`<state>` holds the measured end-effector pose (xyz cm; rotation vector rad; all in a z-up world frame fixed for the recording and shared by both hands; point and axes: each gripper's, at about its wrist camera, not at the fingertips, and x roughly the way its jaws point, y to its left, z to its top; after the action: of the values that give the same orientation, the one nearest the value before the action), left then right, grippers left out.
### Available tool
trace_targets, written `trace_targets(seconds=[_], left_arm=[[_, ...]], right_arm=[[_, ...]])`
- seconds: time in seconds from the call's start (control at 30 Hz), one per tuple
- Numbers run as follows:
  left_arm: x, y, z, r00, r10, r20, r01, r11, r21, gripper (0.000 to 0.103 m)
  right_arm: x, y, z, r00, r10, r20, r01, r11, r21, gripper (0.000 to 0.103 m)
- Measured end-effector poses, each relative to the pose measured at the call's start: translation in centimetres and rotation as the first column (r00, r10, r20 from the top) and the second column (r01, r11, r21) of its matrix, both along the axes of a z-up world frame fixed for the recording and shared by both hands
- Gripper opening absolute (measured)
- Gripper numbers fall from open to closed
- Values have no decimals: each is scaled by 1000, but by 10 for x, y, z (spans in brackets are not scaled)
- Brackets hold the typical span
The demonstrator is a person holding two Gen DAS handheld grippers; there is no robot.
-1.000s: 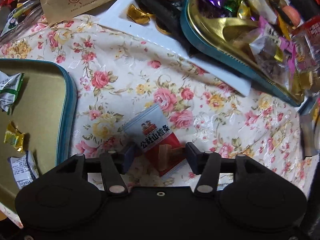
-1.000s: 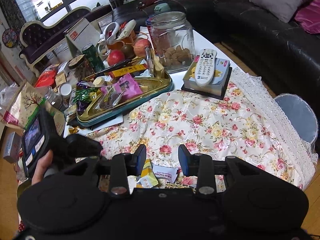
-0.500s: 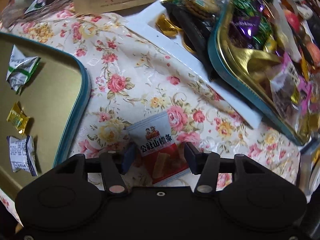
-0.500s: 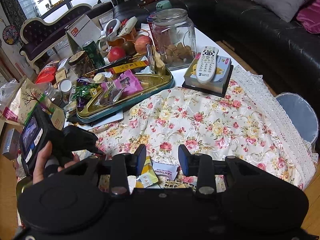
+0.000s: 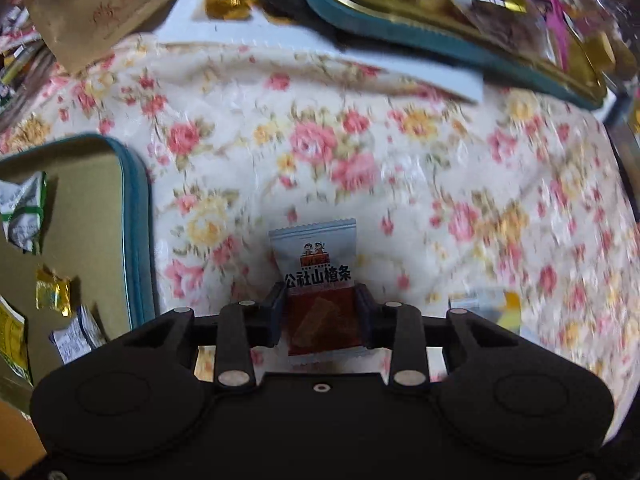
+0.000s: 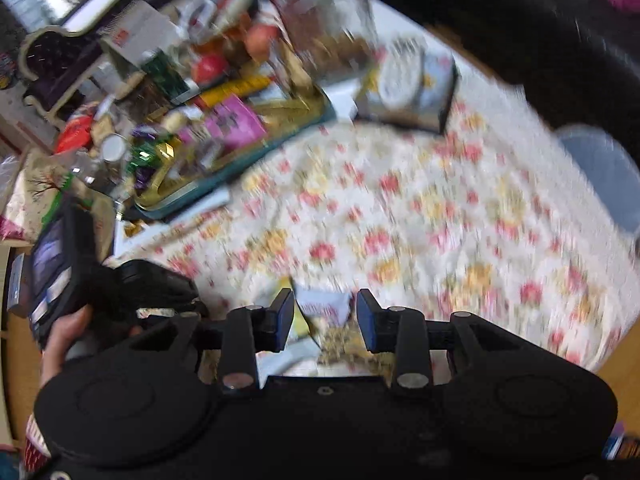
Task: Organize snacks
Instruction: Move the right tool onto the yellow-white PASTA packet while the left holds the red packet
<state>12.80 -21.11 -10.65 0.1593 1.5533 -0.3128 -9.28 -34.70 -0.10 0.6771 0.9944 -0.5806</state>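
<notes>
My left gripper (image 5: 320, 304) is shut on a white and red hawthorn snack packet (image 5: 316, 280) and holds it over the floral tablecloth (image 5: 360, 152). A teal-rimmed gold tray (image 5: 138, 216) lies to the left with several wrapped snacks in it. My right gripper (image 6: 325, 316) is open above a small pile of snack packets (image 6: 324, 312) on the cloth. The left gripper's body (image 6: 132, 284) and the hand holding it show at the left of the right wrist view. The right wrist view is blurred.
A second teal and gold tray (image 5: 400, 32), (image 6: 224, 168) heaped with sweets stands at the back on a white board (image 5: 400, 68). A brown paper bag (image 5: 100, 4) stands at the back left. A glass jar (image 6: 328, 32), a remote on a box (image 6: 404, 76), fruit and a bin (image 6: 604, 172) lie beyond.
My left gripper has closed on the hawthorn packet and lifted it off the cloth, swinging it upright. My right gripper has dipped toward the snack pile; its view is now blurred by motion.
</notes>
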Motion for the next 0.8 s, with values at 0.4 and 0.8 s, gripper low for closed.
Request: trace_targets(seconds=[0.4,0.8], left_arm=[[-39,40,40,986,-150,72,151,989,-9,43],[-55,44,74,964,-211,162,215,977,-7,43]], right_arm=[[2,-20,-54,981,-127,-145,145,982,122,36],[30,-10,-67,982,-135,-131,145,987,73,36]])
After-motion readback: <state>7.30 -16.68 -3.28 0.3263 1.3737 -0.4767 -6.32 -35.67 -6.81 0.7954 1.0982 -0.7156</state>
